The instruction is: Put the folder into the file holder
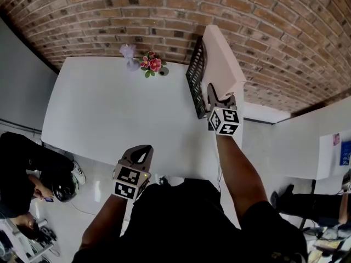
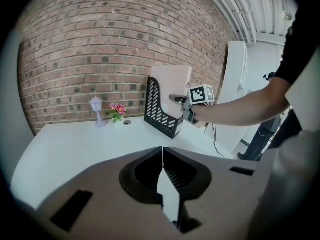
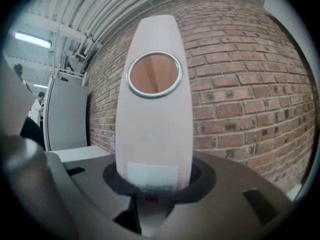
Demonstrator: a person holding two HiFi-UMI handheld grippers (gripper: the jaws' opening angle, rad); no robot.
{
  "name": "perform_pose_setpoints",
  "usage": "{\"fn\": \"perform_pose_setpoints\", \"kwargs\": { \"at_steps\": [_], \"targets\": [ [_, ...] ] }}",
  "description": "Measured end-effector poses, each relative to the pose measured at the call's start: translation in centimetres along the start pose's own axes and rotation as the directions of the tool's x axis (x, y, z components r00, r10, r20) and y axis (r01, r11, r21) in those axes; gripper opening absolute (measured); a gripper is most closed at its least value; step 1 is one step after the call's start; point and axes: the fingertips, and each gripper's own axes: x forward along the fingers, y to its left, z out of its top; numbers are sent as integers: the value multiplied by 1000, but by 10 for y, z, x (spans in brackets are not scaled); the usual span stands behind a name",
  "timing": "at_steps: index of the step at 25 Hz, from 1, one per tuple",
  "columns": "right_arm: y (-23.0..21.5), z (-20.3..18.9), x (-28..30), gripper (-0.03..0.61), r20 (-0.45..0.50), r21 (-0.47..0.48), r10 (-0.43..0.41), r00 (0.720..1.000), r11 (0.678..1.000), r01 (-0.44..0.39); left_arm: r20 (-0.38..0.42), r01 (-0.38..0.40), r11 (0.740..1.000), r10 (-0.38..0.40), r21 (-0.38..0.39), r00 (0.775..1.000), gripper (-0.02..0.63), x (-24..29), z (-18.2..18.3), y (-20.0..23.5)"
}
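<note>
1. Inserting step in hand: right gripper (image 1: 217, 96) grips the folder (image 1: 224, 53) by its spine, jaws part-open round it, held upright at the file holder (image 1: 195, 76), far right of table (image 1: 109, 114).
2. Folder's lower edge hidden behind holder's wall; can't tell if seated.
3. Next, prob.: sink it straight down w/o tilting, then release.
4. Left gripper (image 1: 141, 152): jaws together, empty, at near table edge.
5. Folder: pale pink rigid board, metal-rimmed finger hole, spine label. Holder: black, perforated, sloped. Table: smooth white.

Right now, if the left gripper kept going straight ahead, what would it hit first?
Probably the bare white table: the left gripper tilts down toward it, short of the file holder. Depth unclear.
</note>
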Motion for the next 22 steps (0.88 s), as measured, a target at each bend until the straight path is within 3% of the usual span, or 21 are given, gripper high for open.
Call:
{"fn": "perform_pose_setpoints", "kwargs": {
  "at_steps": [6, 11, 16, 22],
  "targets": [
    [2, -50, 2, 178, -215, -72, 13, 976, 997, -29, -1, 7, 1000, -7, 5, 1000, 6, 3, 1, -2],
    [1, -60, 4, 202, -286, -73, 25, 958, 996, -48, 6, 12, 1000, -12, 13, 1000, 6, 6, 2, 0],
    [4, -62, -12, 269, -316, -70, 77, 946, 992, -103, 13, 22, 1000, -23, 14, 1000, 6, 7, 3, -2],
    [2, -87, -44, 282, -387, -103, 44, 921, 990, -91, 29, 27, 1000, -28, 13, 999, 6, 8, 7, -2]
  ]
}}
